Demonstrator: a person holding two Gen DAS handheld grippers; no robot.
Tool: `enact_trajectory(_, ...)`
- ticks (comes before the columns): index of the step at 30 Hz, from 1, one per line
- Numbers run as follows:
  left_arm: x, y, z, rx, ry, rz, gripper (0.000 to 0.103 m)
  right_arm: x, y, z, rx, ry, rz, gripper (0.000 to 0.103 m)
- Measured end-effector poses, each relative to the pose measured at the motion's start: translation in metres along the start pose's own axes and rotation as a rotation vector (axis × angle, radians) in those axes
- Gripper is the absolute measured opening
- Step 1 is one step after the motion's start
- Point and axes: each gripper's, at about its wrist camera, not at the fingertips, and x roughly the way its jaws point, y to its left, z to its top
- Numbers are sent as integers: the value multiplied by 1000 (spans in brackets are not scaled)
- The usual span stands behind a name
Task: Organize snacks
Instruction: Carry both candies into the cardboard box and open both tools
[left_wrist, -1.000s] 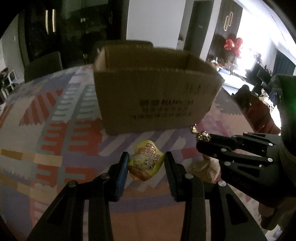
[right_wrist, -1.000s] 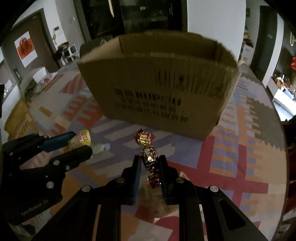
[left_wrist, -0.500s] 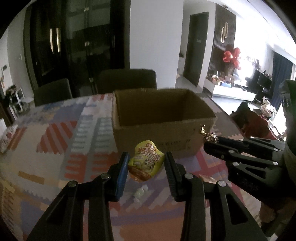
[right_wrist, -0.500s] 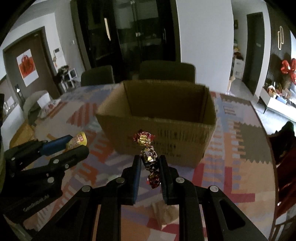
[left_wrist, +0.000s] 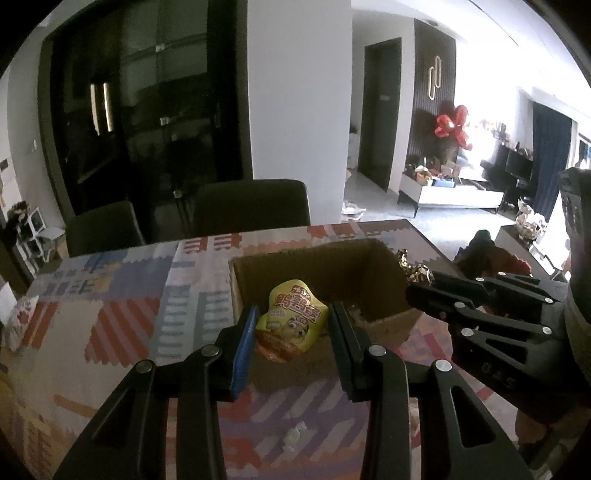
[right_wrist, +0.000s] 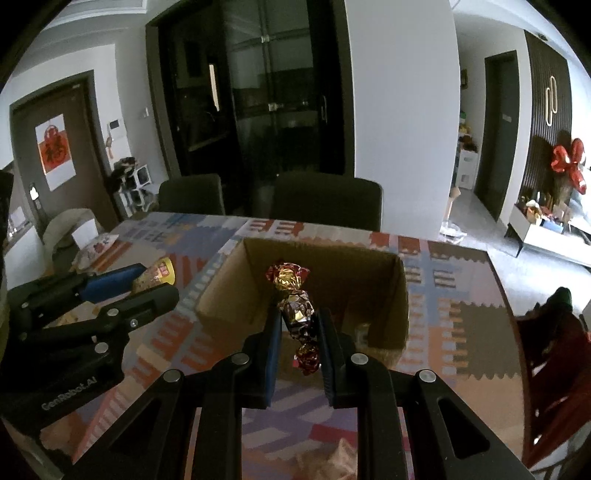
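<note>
Holding two snacks above the table (left_wrist: 122, 306), one per gripper. Left gripper (left_wrist: 291, 325) is clamped on a yellow pouch (left_wrist: 291, 321), pads on its two side edges, printed face toward the camera. Right gripper (right_wrist: 297, 328) is squeezed nearly together on a foil candy (right_wrist: 295, 314), pads on the middle bulge, one twisted end sticking up and one hanging below. Both hang at the near edge of the open box (right_wrist: 400, 295); something small lies on its floor, too dim to identify.

Judgement: both items are light. Pouch looks soft and crushable with a slick film surface, so a side pinch at the widest part suits it; harder pressure would only deform it. Candy has a firmer core under crinkly foil; grip belongs on that core, since the twisted ends would slip or tear. Neither looks fragile enough to mind a short drop into the box.
</note>
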Motion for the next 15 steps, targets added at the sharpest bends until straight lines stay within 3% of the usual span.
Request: enact_trajectory(15, 71, 18, 44, -21, 135, -103, 38, 53, -17, 40, 34, 76, -48, 21)
